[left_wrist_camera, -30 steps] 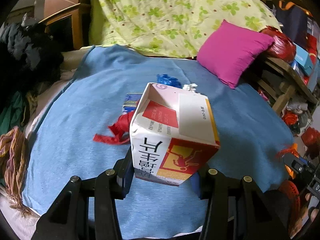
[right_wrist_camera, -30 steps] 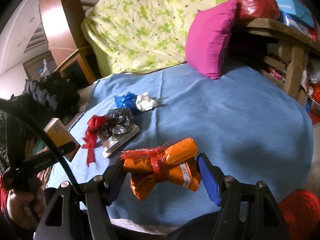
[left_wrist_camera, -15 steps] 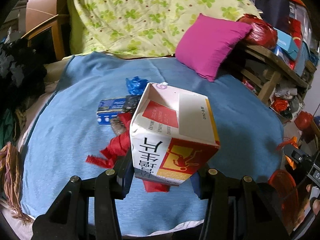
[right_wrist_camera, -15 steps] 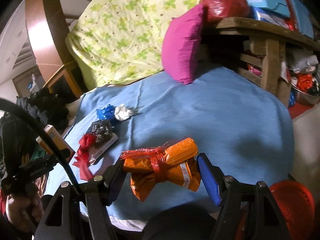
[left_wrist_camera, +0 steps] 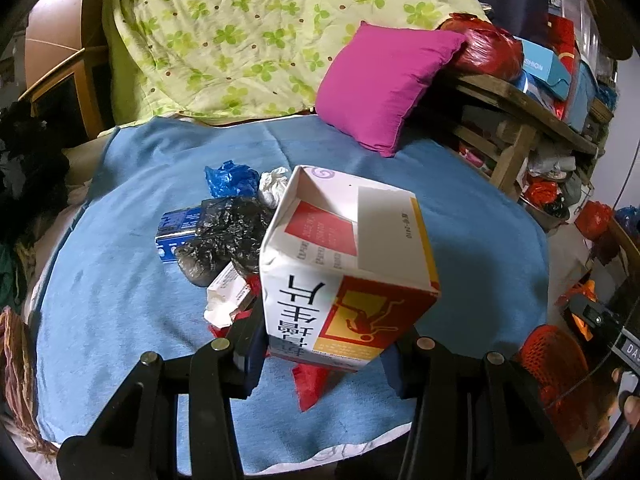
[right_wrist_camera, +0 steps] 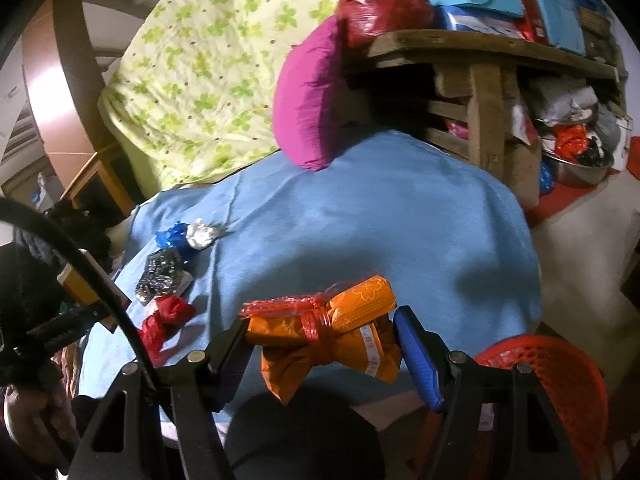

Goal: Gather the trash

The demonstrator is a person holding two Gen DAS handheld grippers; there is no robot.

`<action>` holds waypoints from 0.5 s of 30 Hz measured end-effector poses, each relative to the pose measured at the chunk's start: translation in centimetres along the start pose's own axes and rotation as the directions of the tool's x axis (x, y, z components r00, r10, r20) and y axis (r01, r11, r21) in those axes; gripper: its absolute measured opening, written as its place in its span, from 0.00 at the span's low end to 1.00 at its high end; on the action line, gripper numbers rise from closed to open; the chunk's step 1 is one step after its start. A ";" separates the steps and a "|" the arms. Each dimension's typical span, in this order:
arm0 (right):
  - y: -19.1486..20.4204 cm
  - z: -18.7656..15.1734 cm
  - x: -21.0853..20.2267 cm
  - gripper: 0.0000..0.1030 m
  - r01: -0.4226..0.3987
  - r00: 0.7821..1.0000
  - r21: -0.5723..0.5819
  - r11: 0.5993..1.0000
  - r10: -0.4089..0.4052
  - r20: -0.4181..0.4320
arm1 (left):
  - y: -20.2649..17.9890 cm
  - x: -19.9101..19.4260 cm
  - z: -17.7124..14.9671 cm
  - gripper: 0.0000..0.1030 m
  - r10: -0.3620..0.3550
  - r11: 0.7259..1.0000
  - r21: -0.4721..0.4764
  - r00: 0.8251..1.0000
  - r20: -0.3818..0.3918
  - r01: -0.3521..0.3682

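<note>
both hands have swung toward the red basket (right_wrist_camera: 560, 372) — left gripper (left_wrist_camera: 324, 344) clamping the carton (left_wrist_camera: 344, 264), right gripper (right_wrist_camera: 324, 344) pinching the orange bundle (right_wrist_camera: 328, 332) — drop-off looks close.

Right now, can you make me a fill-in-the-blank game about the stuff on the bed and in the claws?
1. The left claw holds a white and red ____.
2. The right claw holds an ____ packet tied with red plastic.
3. The pillow leaning on the green quilt is ____.
4. The basket by the right claw is ____.

Missing words: box; orange; pink; red
</note>
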State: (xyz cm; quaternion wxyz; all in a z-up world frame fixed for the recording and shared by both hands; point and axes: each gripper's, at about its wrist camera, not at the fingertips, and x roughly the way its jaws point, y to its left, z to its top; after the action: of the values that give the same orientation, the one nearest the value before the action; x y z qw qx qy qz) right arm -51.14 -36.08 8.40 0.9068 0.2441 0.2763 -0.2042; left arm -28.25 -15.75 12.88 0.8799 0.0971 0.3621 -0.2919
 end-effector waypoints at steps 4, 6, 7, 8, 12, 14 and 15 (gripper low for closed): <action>-1.3 -0.5 -0.3 0.70 0.020 1.000 0.022 1.000 -0.019 -0.004 | -0.2 0.0 0.7 0.49 -0.008 1.000 -0.006 1.000 0.008 0.008; -1.7 -0.7 -0.4 0.70 0.025 1.000 0.030 0.999 -0.025 -0.009 | -0.3 0.0 1.6 0.49 -0.011 1.000 0.000 1.000 0.026 0.011; -1.9 -0.8 -0.5 0.70 0.030 1.000 0.031 0.999 -0.030 -0.010 | 0.0 -0.1 2.5 0.49 -0.017 1.000 -0.004 0.999 0.034 0.018; -2.1 -0.8 -0.6 0.70 0.033 0.999 0.033 0.999 -0.033 -0.010 | 0.4 -0.2 3.3 0.49 -0.021 1.000 -0.007 0.999 0.044 0.022; -2.5 -0.8 -1.3 0.70 0.045 0.999 0.037 0.998 -0.045 0.001 | 3.6 -0.4 7.5 0.49 0.029 0.999 -0.024 0.995 0.096 -0.026; -2.9 -0.9 -1.4 0.70 0.049 0.999 0.049 0.998 -0.049 0.004 | 6.5 -0.3 9.8 0.49 0.060 0.997 -0.055 0.992 0.109 -0.054; -3.0 -1.0 -1.4 0.70 0.050 0.999 0.052 0.997 -0.050 0.003 | 7.5 0.0 10.2 0.49 0.075 0.996 -0.062 0.991 0.108 -0.069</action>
State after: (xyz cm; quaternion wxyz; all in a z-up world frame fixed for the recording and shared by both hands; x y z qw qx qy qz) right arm -54.07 -37.61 7.54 0.8954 0.2603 0.2749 -0.2344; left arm -17.98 -13.60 19.94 0.9110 0.0681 0.3175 -0.2543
